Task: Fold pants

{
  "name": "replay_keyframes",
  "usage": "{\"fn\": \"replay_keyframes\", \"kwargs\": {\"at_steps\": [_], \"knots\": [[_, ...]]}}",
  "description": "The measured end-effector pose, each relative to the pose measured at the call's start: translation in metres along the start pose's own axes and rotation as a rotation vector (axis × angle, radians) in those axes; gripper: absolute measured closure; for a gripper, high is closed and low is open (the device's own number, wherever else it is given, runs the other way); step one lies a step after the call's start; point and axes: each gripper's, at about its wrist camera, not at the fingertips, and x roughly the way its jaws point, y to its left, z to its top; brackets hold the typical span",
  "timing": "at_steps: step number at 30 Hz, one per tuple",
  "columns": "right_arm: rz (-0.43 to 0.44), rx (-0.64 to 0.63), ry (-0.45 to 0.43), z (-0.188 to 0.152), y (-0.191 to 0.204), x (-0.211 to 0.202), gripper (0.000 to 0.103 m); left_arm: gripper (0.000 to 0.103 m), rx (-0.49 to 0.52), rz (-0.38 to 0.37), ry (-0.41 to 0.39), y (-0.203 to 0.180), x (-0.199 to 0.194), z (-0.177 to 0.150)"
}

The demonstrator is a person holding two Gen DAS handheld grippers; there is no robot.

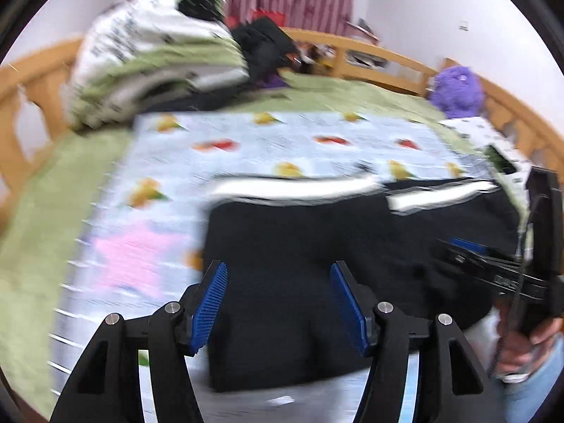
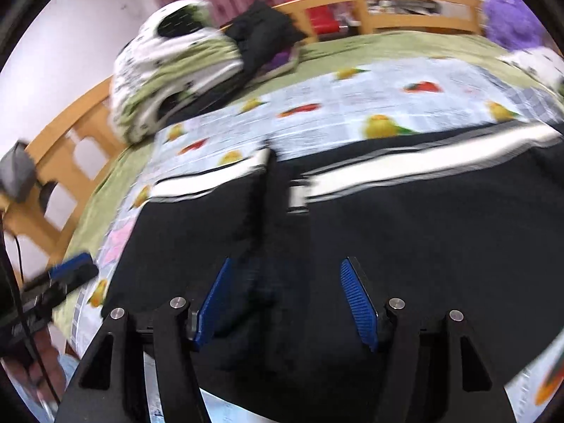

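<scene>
Black pants with white side stripes lie spread on the bed. They also fill the right wrist view, with a fold ridge down the middle. My left gripper is open and empty, above the pants' near left part. My right gripper is open and empty over the pants. The right gripper shows at the right edge of the left wrist view, and the left gripper at the left edge of the right wrist view. Both views are blurred by motion.
A fruit-print mat covers the green bedsheet. A heap of bedding and dark clothes lies at the far left. A purple plush toy sits by the wooden bed rail.
</scene>
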Motion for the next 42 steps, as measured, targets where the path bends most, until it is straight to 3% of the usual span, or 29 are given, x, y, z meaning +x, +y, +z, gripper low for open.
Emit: {"fn": "replay_keyframes", "kwargs": {"at_steps": [4, 6, 9, 12, 13, 15, 17, 19, 23, 25, 26, 30, 32, 33, 34, 35, 37, 39, 40, 42], "knots": [[-0.110, -0.114, 0.086, -0.009, 0.022, 0.037, 0.040, 0.043, -0.062, 0.071, -0.058, 0.043, -0.003, -0.012], [-0.152, -0.115, 0.144, -0.017, 0.021, 0.055, 0.053, 0.043, -0.129, 0.069, -0.029, 0.060, 0.005, -0.017], [-0.178, -0.204, 0.061, -0.018, 0.033, 0.036, 0.078, 0.043, -0.168, 0.073, 0.008, 0.074, 0.015, -0.019], [-0.042, -0.116, -0.026, -0.012, 0.019, -0.004, 0.081, 0.043, -0.164, 0.114, -0.041, 0.081, 0.005, -0.018], [0.009, -0.074, -0.039, -0.013, 0.011, -0.020, 0.081, 0.043, -0.155, 0.117, -0.055, 0.082, 0.001, -0.018], [0.012, -0.073, -0.007, -0.020, 0.006, -0.023, 0.079, 0.043, -0.144, 0.112, -0.063, 0.083, -0.001, -0.020], [-0.050, -0.124, 0.137, -0.032, 0.007, 0.004, 0.074, 0.043, -0.137, 0.100, -0.049, 0.083, 0.002, -0.022], [-0.113, -0.168, 0.184, -0.039, 0.012, 0.018, 0.069, 0.043, -0.132, 0.099, -0.025, 0.082, 0.006, -0.024], [-0.082, -0.190, 0.090, -0.025, 0.017, -0.008, 0.065, 0.043, -0.127, 0.088, -0.023, 0.082, 0.005, -0.024], [-0.043, -0.155, 0.010, -0.019, 0.012, -0.020, 0.050, 0.043, -0.129, 0.082, -0.023, 0.083, 0.005, -0.025], [-0.041, -0.159, -0.014, -0.012, 0.013, -0.020, 0.049, 0.043, -0.133, 0.079, -0.017, 0.083, 0.006, -0.025], [-0.104, -0.195, -0.022, 0.016, 0.024, 0.006, 0.049, 0.043, -0.150, 0.052, 0.007, 0.081, 0.014, -0.024], [-0.101, -0.167, 0.032, 0.026, 0.020, 0.031, 0.049, 0.043, -0.145, 0.053, 0.006, 0.078, 0.015, -0.024], [-0.098, -0.153, 0.064, 0.026, 0.017, 0.044, 0.054, 0.043, -0.140, 0.055, 0.005, 0.077, 0.016, -0.023], [-0.099, -0.143, 0.105, 0.024, 0.015, 0.058, 0.082, 0.043, -0.138, 0.057, 0.005, 0.076, 0.016, -0.023], [-0.098, -0.146, 0.109, 0.021, 0.016, 0.058, 0.094, 0.043, -0.137, 0.057, 0.005, 0.075, 0.016, -0.023], [-0.023, -0.109, 0.036, 0.020, 0.010, 0.037, 0.097, 0.043, -0.136, 0.055, 0.006, 0.074, 0.016, -0.022], [0.133, 0.018, -0.044, 0.028, -0.010, 0.004, 0.097, 0.043, -0.137, 0.050, 0.004, 0.074, 0.015, -0.022], [0.147, 0.057, -0.057, 0.030, -0.019, -0.004, 0.097, 0.043, -0.138, 0.047, 0.003, 0.074, 0.015, -0.022], [0.088, 0.061, -0.006, 0.028, -0.024, 0.009, 0.094, 0.043, -0.136, 0.041, 0.008, 0.073, 0.017, -0.022]]}}
